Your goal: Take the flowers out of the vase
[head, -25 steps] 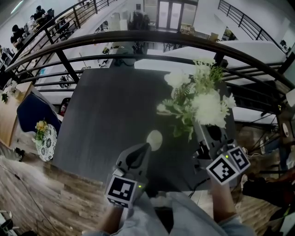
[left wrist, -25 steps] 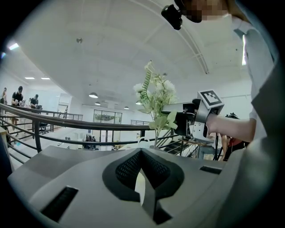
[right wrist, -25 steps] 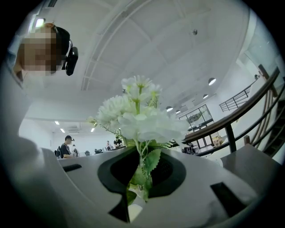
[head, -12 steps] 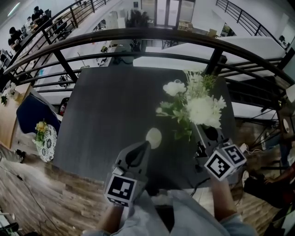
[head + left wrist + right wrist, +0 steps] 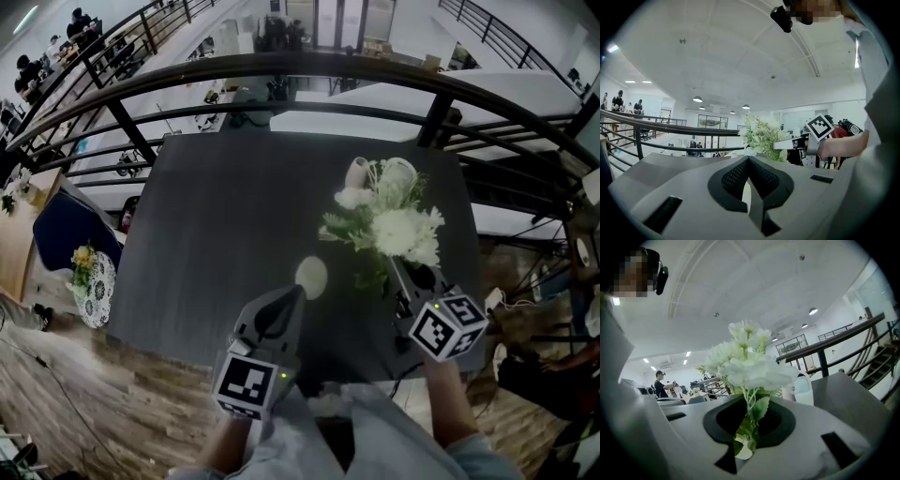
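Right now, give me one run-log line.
right gripper: shut on flowers | flowers: out of vase | left gripper: shut, empty

Flowers: white flower bunch (image 5: 389,225) in your right gripper (image 5: 401,274), over the dark rectangular table's (image 5: 216,216) right side.
Vase: white handled vase (image 5: 398,173) on the table, just beyond them.
Disc: small pale round disc (image 5: 311,277) left of them, just beyond your left gripper (image 5: 298,294).

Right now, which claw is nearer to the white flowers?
Right. The right claw is shut on the stems of the white flowers, just below the blooms in the head view. The left claw sits apart to their left, touching no flower.
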Available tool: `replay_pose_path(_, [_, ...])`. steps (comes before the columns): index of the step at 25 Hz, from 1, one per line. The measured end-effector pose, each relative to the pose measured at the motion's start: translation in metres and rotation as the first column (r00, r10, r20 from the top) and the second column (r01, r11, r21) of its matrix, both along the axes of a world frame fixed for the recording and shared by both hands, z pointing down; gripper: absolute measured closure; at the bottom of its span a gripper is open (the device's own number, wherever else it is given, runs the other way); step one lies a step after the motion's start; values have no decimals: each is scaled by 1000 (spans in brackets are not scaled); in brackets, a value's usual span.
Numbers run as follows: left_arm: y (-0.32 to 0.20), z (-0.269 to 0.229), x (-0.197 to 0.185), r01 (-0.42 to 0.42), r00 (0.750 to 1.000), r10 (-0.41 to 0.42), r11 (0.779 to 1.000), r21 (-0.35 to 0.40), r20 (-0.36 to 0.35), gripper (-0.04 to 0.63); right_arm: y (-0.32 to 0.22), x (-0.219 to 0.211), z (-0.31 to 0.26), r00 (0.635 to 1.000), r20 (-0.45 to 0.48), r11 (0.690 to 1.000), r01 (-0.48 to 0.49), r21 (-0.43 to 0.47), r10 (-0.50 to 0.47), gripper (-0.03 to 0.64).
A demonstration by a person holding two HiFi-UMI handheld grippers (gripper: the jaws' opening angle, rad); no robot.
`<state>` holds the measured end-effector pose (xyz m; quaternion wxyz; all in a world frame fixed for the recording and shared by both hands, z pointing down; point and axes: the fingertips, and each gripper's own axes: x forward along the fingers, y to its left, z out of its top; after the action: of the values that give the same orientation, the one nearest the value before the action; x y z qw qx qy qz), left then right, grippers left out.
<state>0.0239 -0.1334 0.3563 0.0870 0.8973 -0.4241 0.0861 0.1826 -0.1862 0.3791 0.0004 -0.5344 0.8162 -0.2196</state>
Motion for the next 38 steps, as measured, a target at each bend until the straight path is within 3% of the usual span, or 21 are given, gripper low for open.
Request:
replay_pose_path(16, [2,-1,-3,9,1000,-9,1000,0,1,595,6,12,84,999,-39,982,-42,-184,36,560])
replay_pose_path(38, [5,3,-11,34,999,-33,999,-15,17,595,10,23,172,992,-101,932,-112,-345,82,560])
